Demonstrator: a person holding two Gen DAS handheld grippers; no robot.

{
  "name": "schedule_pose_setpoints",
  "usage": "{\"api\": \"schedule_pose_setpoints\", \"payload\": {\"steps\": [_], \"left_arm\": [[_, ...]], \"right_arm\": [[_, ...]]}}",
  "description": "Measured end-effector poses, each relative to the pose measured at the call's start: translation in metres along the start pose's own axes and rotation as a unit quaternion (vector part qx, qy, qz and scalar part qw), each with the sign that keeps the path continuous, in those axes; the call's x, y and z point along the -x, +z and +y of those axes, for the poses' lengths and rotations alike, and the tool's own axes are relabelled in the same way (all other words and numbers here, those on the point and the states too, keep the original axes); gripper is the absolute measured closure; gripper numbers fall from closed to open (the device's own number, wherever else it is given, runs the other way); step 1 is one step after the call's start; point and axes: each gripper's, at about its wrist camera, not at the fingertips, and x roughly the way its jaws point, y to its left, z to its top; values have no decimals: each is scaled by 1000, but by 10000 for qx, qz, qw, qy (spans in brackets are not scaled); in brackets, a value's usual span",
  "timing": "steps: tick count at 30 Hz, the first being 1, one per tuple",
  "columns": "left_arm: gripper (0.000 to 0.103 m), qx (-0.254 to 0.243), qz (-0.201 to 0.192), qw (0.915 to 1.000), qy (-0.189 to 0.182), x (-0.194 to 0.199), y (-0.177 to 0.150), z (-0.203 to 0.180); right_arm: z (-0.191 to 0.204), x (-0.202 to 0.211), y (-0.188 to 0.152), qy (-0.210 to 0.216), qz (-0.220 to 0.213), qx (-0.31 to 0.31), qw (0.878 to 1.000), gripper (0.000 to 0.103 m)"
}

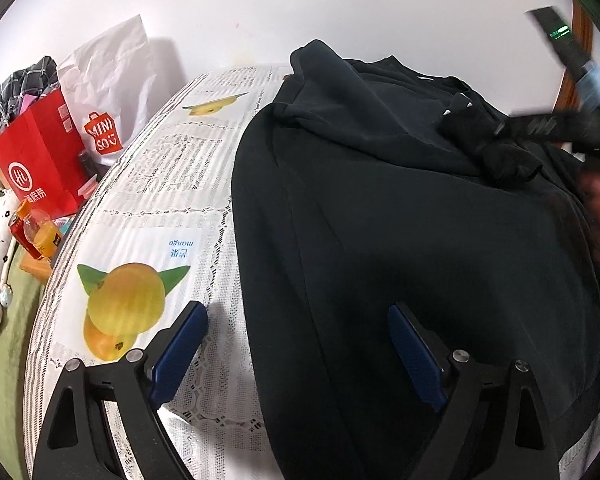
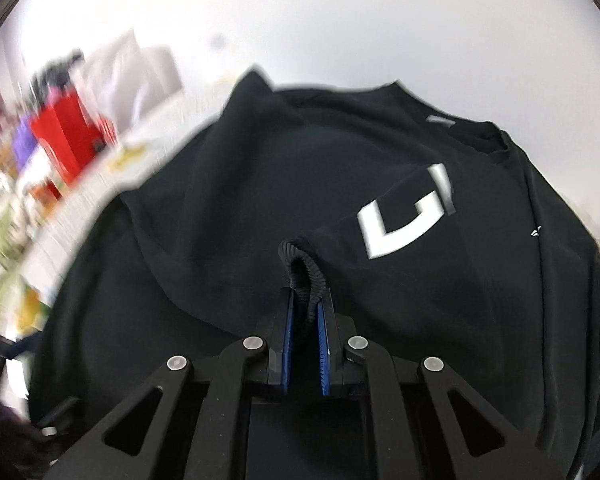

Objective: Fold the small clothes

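Right tongs (image 2: 305, 308) pinched nearly closed on the ribbed cuff (image 2: 306, 268) of a black sweatshirt (image 2: 228, 200), blue pads pressing the doubled rib from both sides. Probably gripped there so the sleeve can be carried across the body as one fold; the cuff hangs just over the chest, beside the white logo (image 2: 408, 216). Sleeve fold judged under way, not yet laid flat. Heavy blur at the left of the right wrist view, so moving fast.

Left tongs (image 1: 296, 344) spread wide, holding nothing, hovering low over the garment's left edge: one blue pad above the tablecloth (image 1: 160, 184), the other above the black cloth. Likely waiting there to pin or smooth the hem while the sleeve comes over.

Sweatshirt spread flat across most of the desk, collar toward the far wall, body lying with few wrinkles.

Desk covered in a lace-patterned white cloth printed with mangoes (image 1: 126, 304). Plain white wall behind. Off the desk's left end: a red paper bag (image 1: 40, 168), a white Miniso bag (image 1: 108, 80), a bottle of orange drink (image 1: 40, 232), and spotted fabric on green bedding. Wooden frame at far right.
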Motion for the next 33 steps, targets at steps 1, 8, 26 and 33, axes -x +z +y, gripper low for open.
{"api": "schedule_pose_setpoints", "payload": {"steps": [1,8,26,33], "left_arm": [[10,4,5,10000,1,0,0,0],[8,33,20,10000,18,-1,1,1],[6,38,39,10000,42,-1,2,3],[5,36,45,10000,48,-1,2,3]], "right_arm": [[-13,12,5,-1,-160,-136,9998,93],[-99,81,35,-326,-925,-850,9915,97],[-261,71,-23,-1784,-465,-1996,9624,95],[-232,69,-32,-1553,-570,-1641,9725,64]]}}
